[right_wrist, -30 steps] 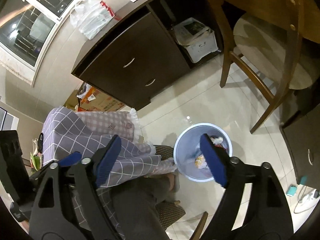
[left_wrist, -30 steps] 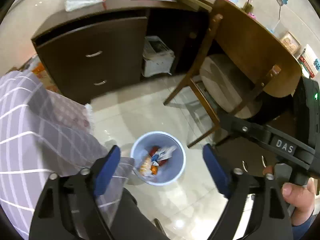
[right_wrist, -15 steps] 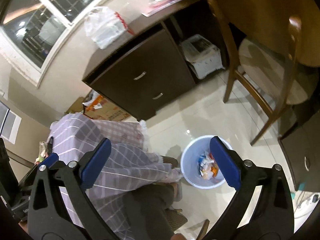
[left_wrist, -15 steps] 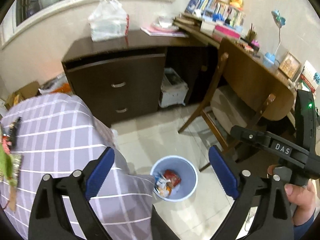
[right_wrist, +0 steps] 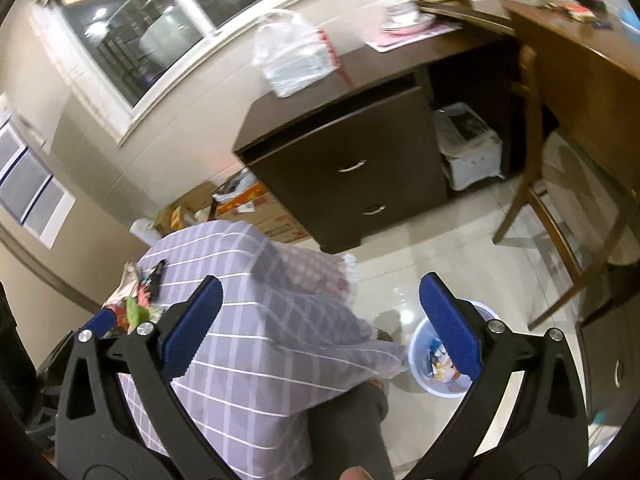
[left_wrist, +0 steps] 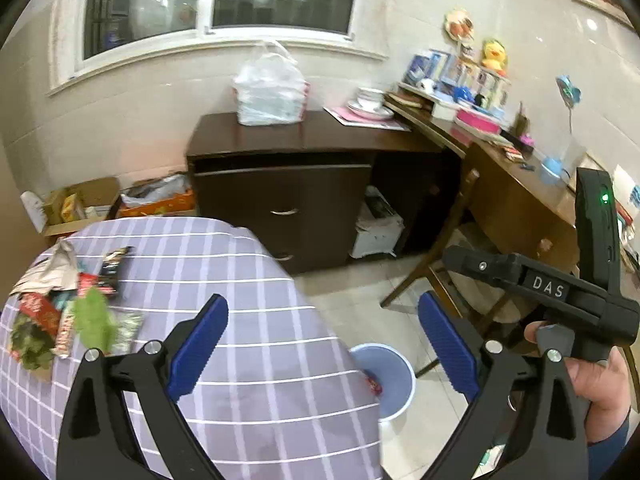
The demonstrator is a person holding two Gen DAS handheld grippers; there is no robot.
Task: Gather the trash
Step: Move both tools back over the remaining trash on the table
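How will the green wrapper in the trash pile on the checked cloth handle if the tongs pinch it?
The crinkled green foil wrapper looks thin and creased, so probably floppy and very light. It lies among other snack wrappers, so neighbours may drag along. The soft lilac checked tablecloth beneath could bunch up if the open left tongs dig in.

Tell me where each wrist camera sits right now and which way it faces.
Left wrist: on the left claw, facing the checked tablecloth, wrapper pile and bin; right claw and hand show.
Right wrist: on the right claw, higher, tilted down at floor and bin; a leg shows.
Shared: tablecloth, wrappers, bin, drawer cabinet.
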